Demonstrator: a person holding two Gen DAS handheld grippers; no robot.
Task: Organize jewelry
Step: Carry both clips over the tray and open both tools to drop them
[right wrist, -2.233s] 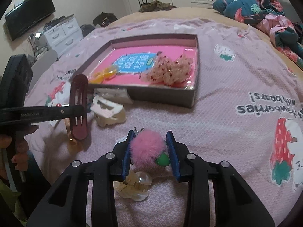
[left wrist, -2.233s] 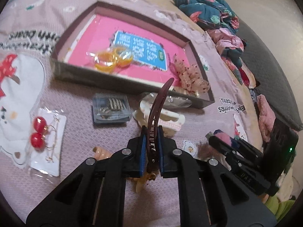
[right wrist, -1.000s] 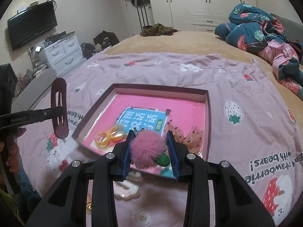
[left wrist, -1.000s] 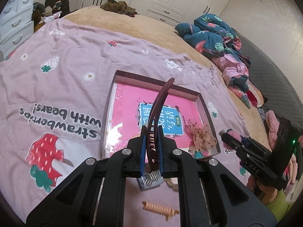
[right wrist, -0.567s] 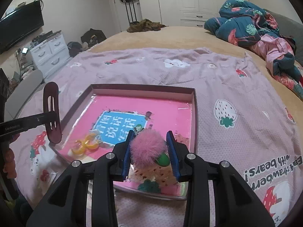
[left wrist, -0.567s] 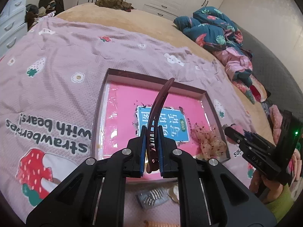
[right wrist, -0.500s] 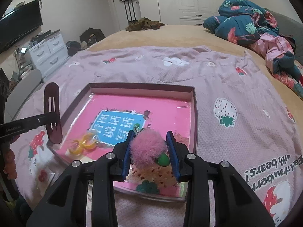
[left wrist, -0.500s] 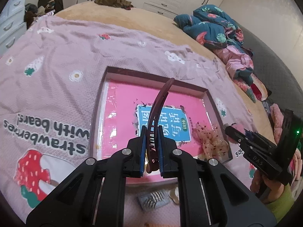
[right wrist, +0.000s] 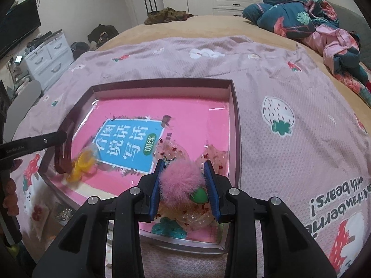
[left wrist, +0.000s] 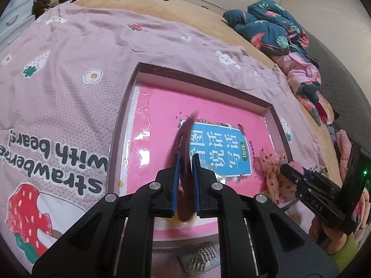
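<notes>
A shallow box point(left wrist: 201, 75) with a pink book inside lies on the pink bedspread; it also shows in the right wrist view point(right wrist: 234, 115). My left gripper point(left wrist: 184, 185) has its jaws slightly parted around a dark maroon hair clip point(left wrist: 184, 143) that is blurred and tilted over the box's near left part; the clip also shows in the right wrist view point(right wrist: 66, 143). My right gripper point(right wrist: 184, 187) is shut on a pink fluffy pompom point(right wrist: 179, 183) with a green bead, above the box's near right corner. Yellow rings point(right wrist: 81, 164) and sheer dotted bows point(right wrist: 171, 150) lie in the box.
A small packet of metal clips point(left wrist: 201, 261) lies on the bedspread in front of the box. A heap of blue and pink bedding point(right wrist: 308, 11) sits at the far right. White drawers point(right wrist: 46, 55) and a TV point(right wrist: 16, 27) stand at the left.
Both grippers have moved lower and closer over the box. The maroon clip now tilts and blurs between the left jaws, which look slightly wider. The pompom stays gripped.
</notes>
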